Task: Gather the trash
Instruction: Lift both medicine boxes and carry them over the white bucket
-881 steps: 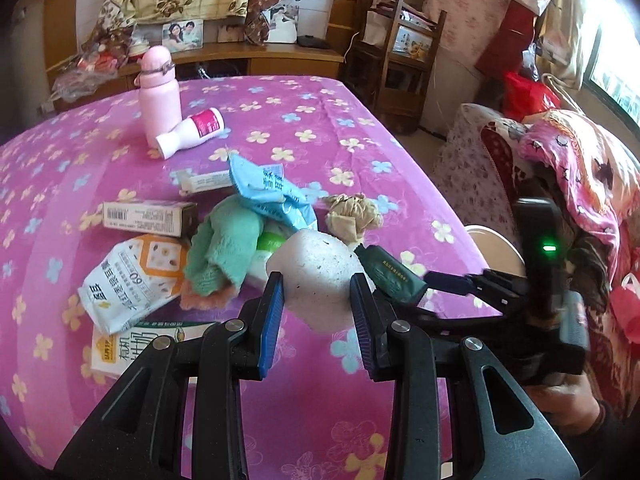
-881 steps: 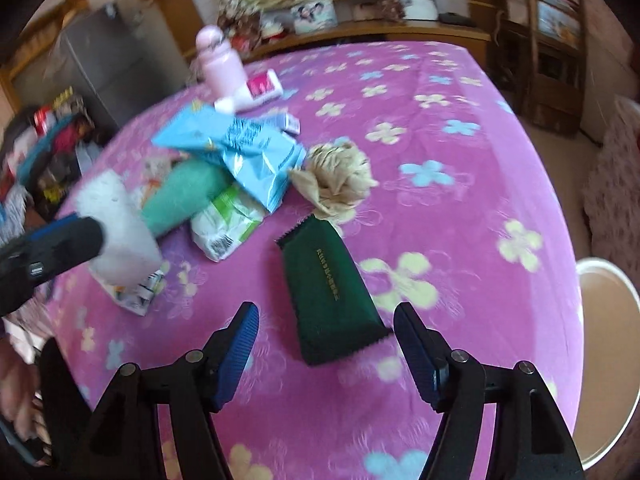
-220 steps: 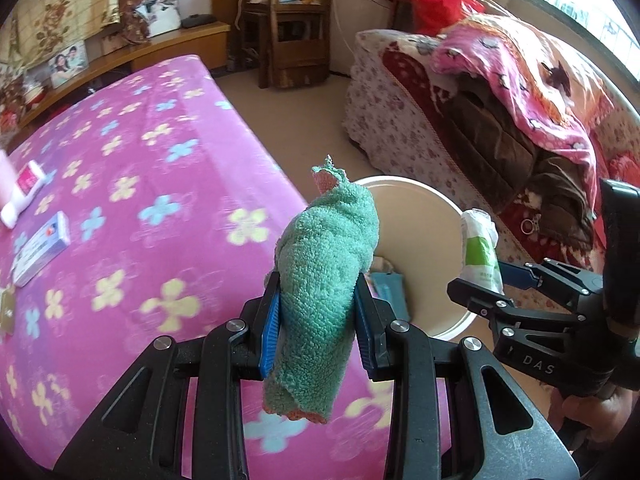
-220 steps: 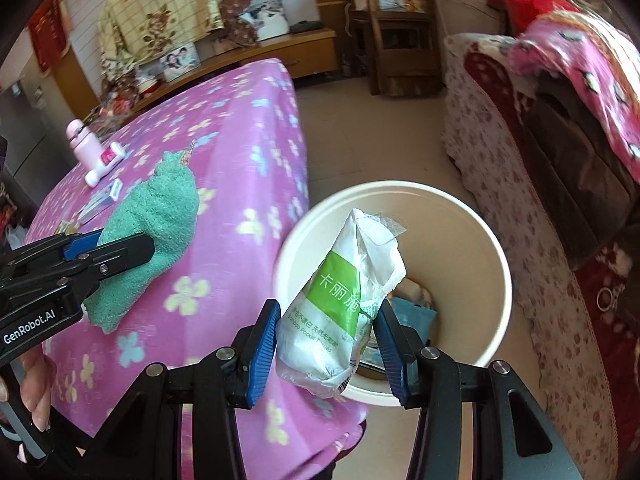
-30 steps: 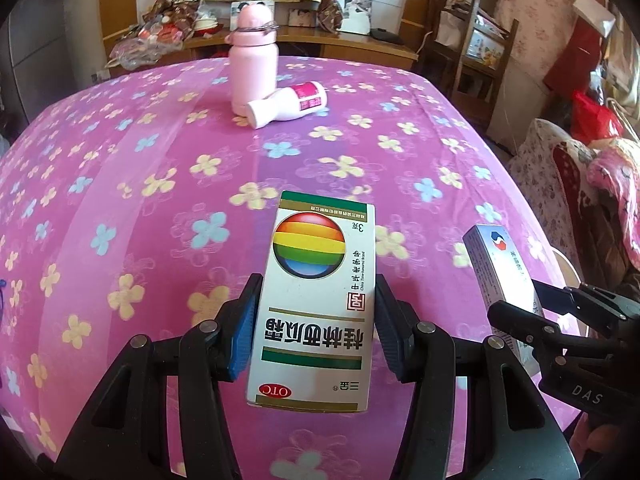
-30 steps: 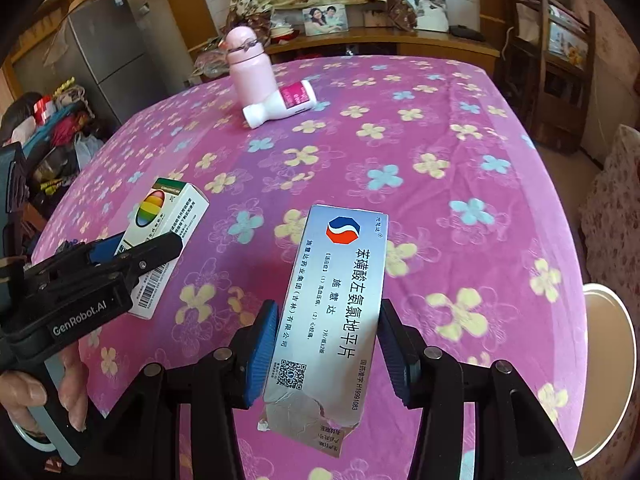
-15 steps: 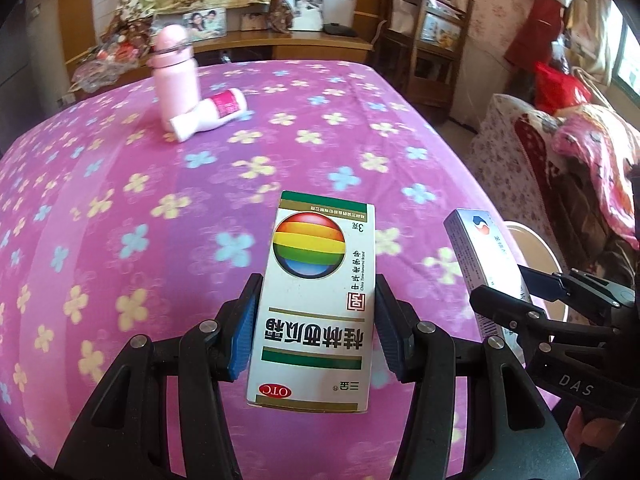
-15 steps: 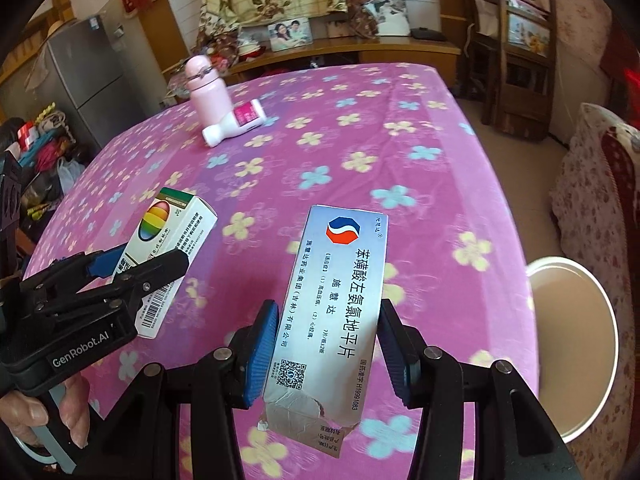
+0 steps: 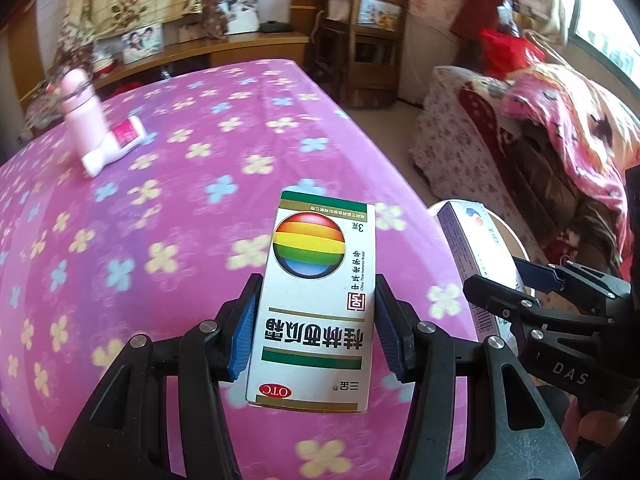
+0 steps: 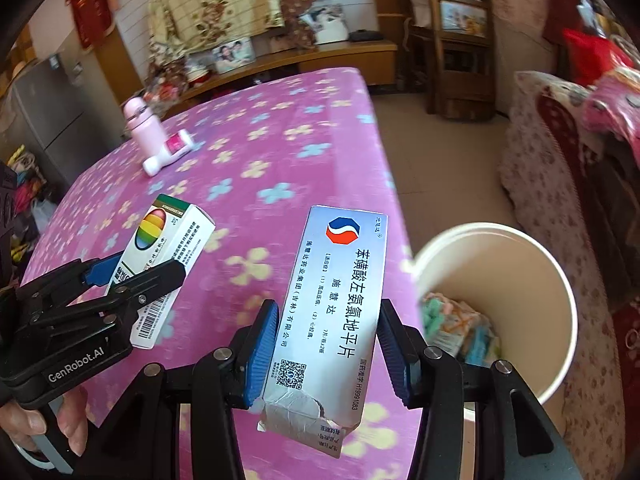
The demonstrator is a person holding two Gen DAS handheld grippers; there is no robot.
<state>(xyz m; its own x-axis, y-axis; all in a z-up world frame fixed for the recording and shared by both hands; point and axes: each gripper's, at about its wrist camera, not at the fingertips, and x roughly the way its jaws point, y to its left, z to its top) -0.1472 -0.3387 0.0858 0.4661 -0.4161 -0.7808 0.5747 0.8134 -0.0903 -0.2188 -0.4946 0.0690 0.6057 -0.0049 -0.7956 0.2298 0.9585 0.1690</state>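
Left wrist view: the left gripper has its jaws pressed on the long sides of one rainbow box, held above the table near its 4 o'clock edge. The carton looks light and thin-walled, so I judge it would crush under hard squeezing; the broad faces flex, and the side edges, as held, are the sound place to take it. At 3 o'clock the right gripper carries one blue-and-white box in front of the bucket. At 10 o'clock stand one pink bottle and, touching it, one white tube lying down. Right wrist view: the right gripper has its jaws closed on the sides of the blue-and-white box, whose lower end flap is torn and crumpled, hence weak there. The single bucket sits at 3 o'clock on the floor, with soft scraps inside, too blurred to count. The left gripper holds the rainbow box at 9 o'clock. Count: two boxes, both in hand.
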